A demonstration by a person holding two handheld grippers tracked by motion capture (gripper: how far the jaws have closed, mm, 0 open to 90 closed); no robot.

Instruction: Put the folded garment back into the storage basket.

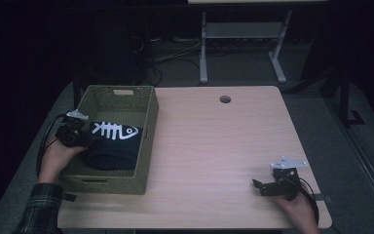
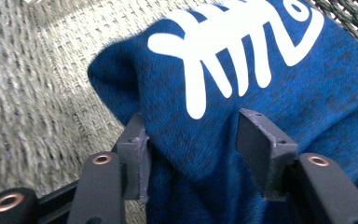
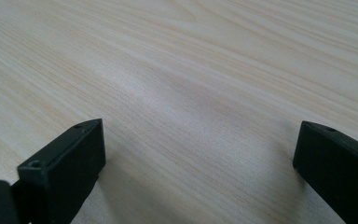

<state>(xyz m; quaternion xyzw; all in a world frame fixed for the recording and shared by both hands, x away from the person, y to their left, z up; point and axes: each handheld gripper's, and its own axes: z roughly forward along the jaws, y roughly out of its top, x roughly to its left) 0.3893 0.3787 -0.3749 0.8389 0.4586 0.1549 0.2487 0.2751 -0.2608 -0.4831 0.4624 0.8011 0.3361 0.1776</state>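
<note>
Left gripper (image 2: 191, 140) is down in the woven basket (image 1: 148, 124) at the table's (image 1: 214, 146) left edge, jaws spread with the blue knit garment (image 2: 270, 116) (white fishbone print, soft and bunched) lying loose between them, so probably letting it go there. Right gripper (image 3: 198, 158) sits idle near the front right corner, jaws wide apart over smooth pale wood.

high view dim, grainy | gripper views brighter | basket weave (image 2: 37, 84) perhaps motion-blurred

- Dark blue knitted cloth (image 2: 242, 116) with a white fishbone print
- Olive-green woven basket (image 1: 148, 141)
- Pale wooden table (image 1: 224, 146) with fine grain lines
- Black gripper jaws
</note>
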